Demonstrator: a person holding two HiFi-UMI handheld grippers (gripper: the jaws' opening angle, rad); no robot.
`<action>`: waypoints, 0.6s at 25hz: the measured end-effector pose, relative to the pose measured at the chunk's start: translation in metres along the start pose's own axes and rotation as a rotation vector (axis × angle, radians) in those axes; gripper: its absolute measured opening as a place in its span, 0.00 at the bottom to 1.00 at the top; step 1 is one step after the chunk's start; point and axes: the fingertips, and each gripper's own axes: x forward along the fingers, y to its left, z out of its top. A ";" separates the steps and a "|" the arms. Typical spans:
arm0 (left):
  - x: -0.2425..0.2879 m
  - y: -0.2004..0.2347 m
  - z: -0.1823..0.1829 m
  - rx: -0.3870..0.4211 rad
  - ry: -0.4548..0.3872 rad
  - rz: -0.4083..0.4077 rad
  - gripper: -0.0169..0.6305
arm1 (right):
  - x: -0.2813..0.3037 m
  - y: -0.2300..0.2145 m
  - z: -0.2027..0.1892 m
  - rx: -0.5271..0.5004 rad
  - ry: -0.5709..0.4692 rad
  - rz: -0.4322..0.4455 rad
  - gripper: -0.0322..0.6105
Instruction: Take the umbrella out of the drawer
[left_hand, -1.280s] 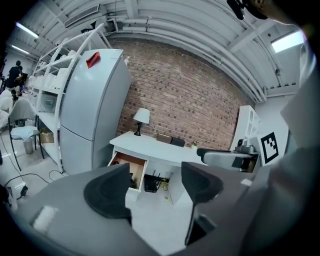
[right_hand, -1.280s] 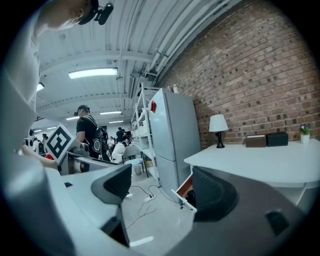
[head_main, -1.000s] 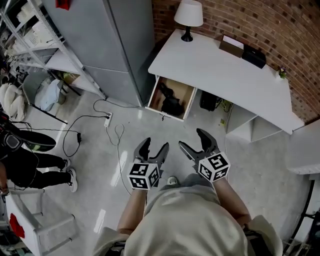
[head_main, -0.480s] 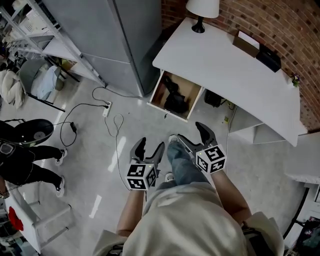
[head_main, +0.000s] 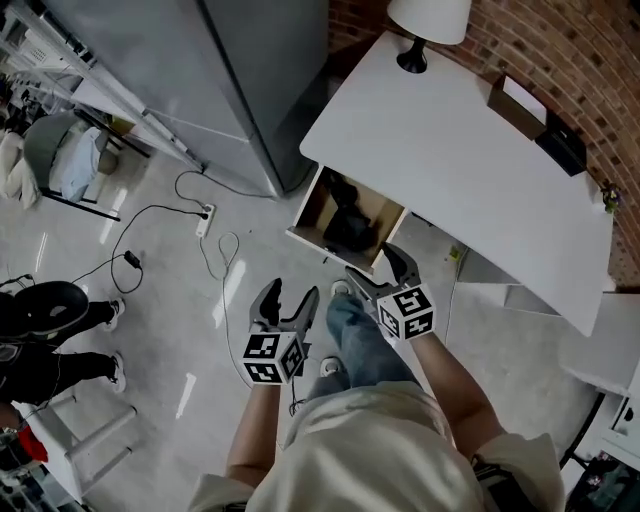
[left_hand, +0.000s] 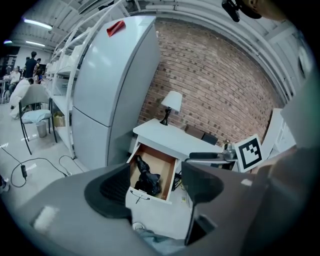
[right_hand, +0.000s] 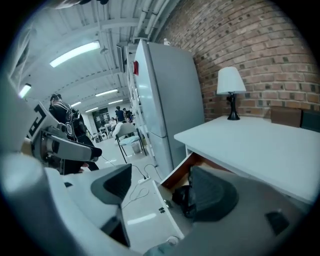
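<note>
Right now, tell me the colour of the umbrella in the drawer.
Black. The umbrella lies in the open drawer, clearest in the left gripper view.

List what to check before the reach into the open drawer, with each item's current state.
1. Drawer open: ok.
2. Umbrella in view inside it: ok, a dark bundle.
3. Left gripper fingers apart, nothing between them: ok.
4. Right gripper fingers apart, nothing between them: ok.
5. A gripper inside the drawer: not ok, both are short of it.
6. Which end of the umbrella is the handle: cannot tell.
</note>
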 end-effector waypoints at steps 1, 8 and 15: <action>0.009 0.003 0.000 -0.009 0.008 0.001 0.51 | 0.012 -0.008 -0.003 -0.004 0.014 -0.001 0.61; 0.062 0.028 -0.004 -0.043 0.046 0.008 0.51 | 0.092 -0.057 -0.036 -0.016 0.125 -0.019 0.61; 0.094 0.033 -0.010 -0.058 0.073 -0.016 0.51 | 0.155 -0.091 -0.082 -0.034 0.252 -0.026 0.62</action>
